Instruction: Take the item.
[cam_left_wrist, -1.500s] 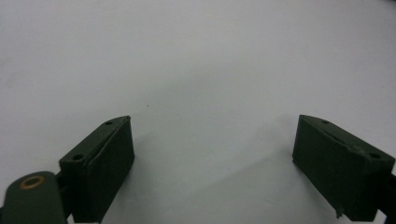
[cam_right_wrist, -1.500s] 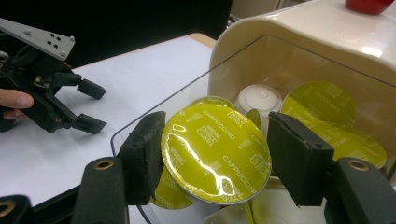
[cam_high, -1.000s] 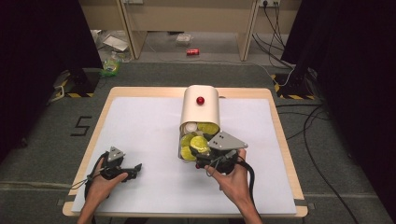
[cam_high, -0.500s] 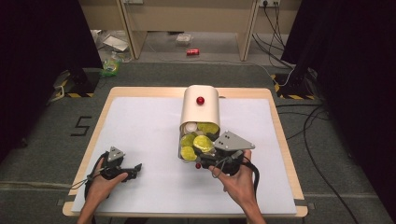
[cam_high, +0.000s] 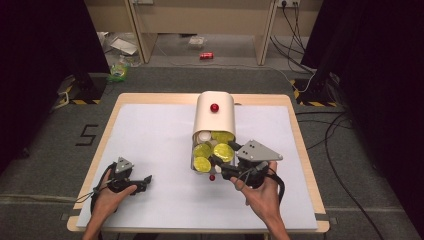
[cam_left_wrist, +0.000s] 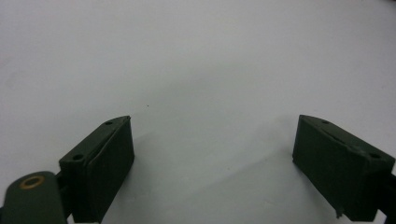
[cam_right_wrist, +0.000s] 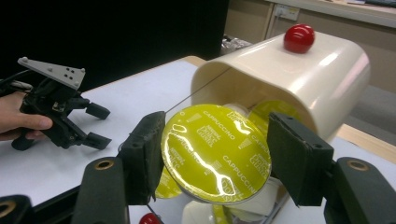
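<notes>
Up top first, from the high view: my right hand (cam_high: 260, 192) comes in from the bottom edge with the forearm angled up and slightly left, palm around the right gripper (cam_high: 223, 161), whose grey plate sits level above the fingers. Its jaws point left toward the open mouth of the cream dispenser (cam_high: 214, 120), which lies on its side on the white table (cam_high: 150, 135) with a red knob (cam_high: 214, 107) on top. A yellow capsule (cam_high: 223, 152) sits between those jaws, just in front of the mouth, with more yellow capsules (cam_high: 202, 157) beside it in the opening. A small red ball (cam_high: 212, 177) lies on the table just below the mouth. My left hand (cam_high: 107, 197) rests low at the near left corner, well apart from the dispenser, holding the left gripper (cam_high: 145, 181) level and pointing right.

Next, the left gripper view: the two black jaws stand wide apart over bare white table, nothing between them, so that one is released.

Last, the right gripper view: the jaws are clenched on the rim of the yellow capsule (cam_right_wrist: 215, 151), foil lid facing the camera and reading cappuccino, tilted a little. Behind it sits the cream dispenser (cam_right_wrist: 299, 70). Off to the left is the left gripper (cam_right_wrist: 98, 125), its jaws parted.
</notes>
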